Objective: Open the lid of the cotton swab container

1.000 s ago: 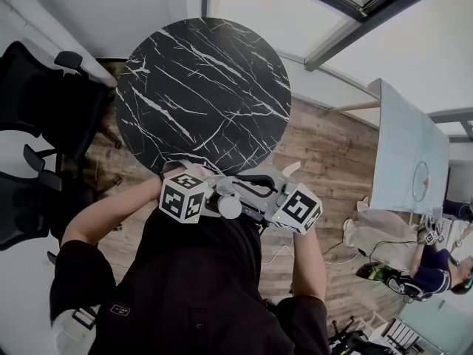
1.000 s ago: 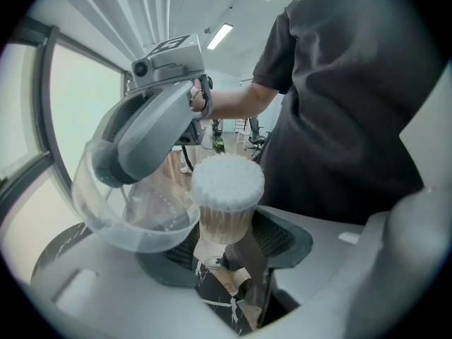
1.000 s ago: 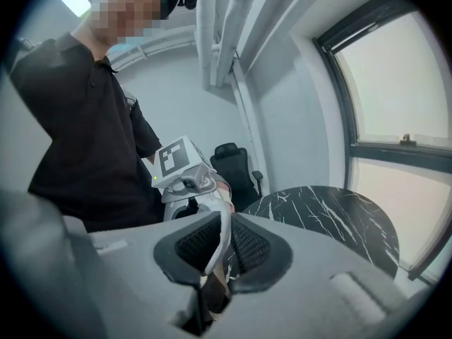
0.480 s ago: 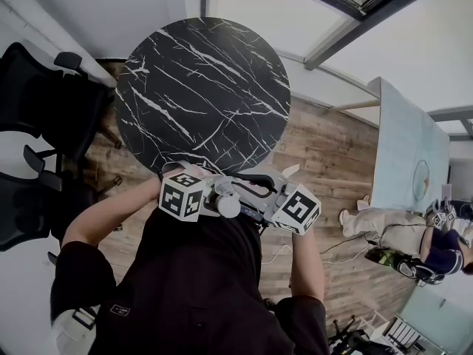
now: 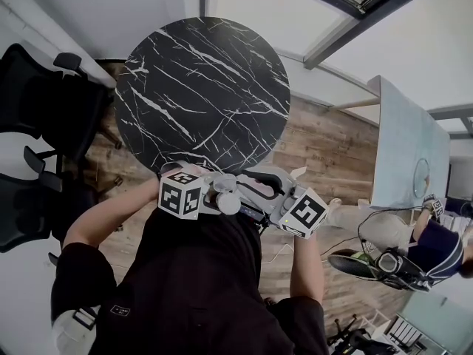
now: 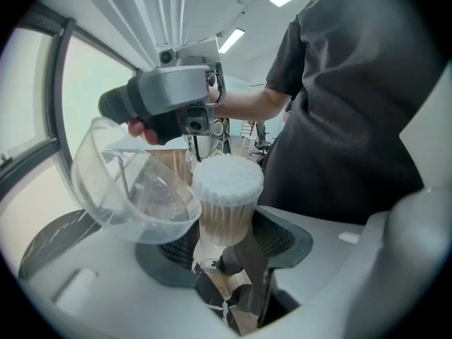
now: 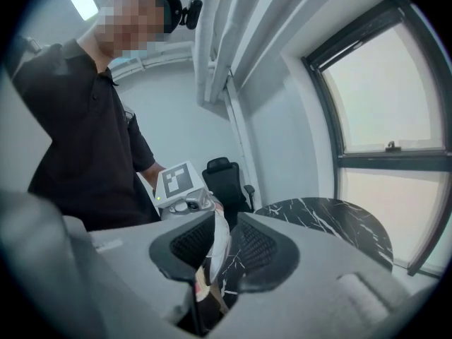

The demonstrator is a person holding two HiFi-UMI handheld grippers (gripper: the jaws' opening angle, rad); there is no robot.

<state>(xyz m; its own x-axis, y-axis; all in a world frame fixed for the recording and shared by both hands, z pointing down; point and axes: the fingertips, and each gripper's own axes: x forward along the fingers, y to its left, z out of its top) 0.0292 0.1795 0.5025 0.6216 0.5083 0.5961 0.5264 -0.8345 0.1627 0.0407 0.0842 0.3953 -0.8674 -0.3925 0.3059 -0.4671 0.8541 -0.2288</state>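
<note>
Presently, the left gripper (image 6: 223,256) is clamped on the lower body of the cotton swab container (image 6: 224,221). It holds the container upright in the air close to the person's chest, just on the near side of the black marble table (image 5: 199,87). The white swab tips (image 6: 227,179) stand exposed at the top. The clear lid (image 6: 134,196) is swung over to the left and hangs tilted beside the container's mouth, so the opening looks essentially done.

To the right, the right gripper (image 7: 215,246) has the lid's thin edge between its jaws. The jaws are opening, and a gap shows on one side of that edge.

Assessment: the step in hand is letting go of the lid.
- The left clamp should stay firm and level so no swabs tip out.
- The right gripper should widen until both pads are clear of the edge.
- It should then draw straight back, without dragging the lid shut or twisting its hinge.
</note>
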